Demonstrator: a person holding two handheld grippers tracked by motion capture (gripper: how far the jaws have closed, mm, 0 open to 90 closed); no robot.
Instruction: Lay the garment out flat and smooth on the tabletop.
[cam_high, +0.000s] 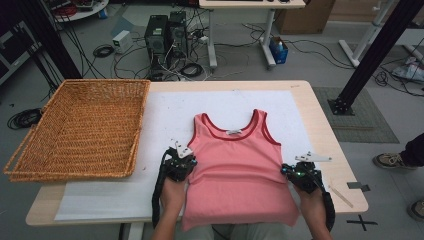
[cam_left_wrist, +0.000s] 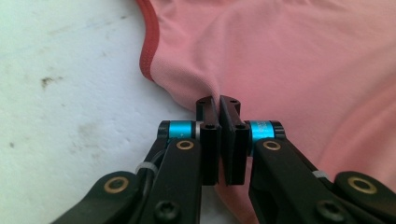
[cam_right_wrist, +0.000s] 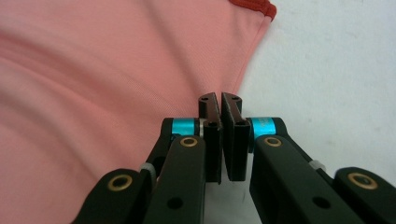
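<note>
Top (cam_high: 237, 170): laid flat on the white sheet (cam_high: 165, 115) at the near middle of the counter (cam_high: 320, 125), hem hung over the near edge
Left hand-held gripper (cam_left_wrist: 219, 103): clamped on the top's side edge below the armhole
Right hand-held gripper (cam_right_wrist: 220, 100): clamped on the opposite side edge
Open room: bare sheet is left beyond the neckline and beside the left edge
Label: a small white tag (cam_high: 233, 132) is seen at the neckline, too small to read
Basket (cam_high: 75, 172): wicker, at the counter's far left, nothing seen in it

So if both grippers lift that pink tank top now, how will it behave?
The tank top will likely sag between the left gripper and right gripper: the fabric puckers at both pinches. Probably light, and its hem already droops off the table.
</note>
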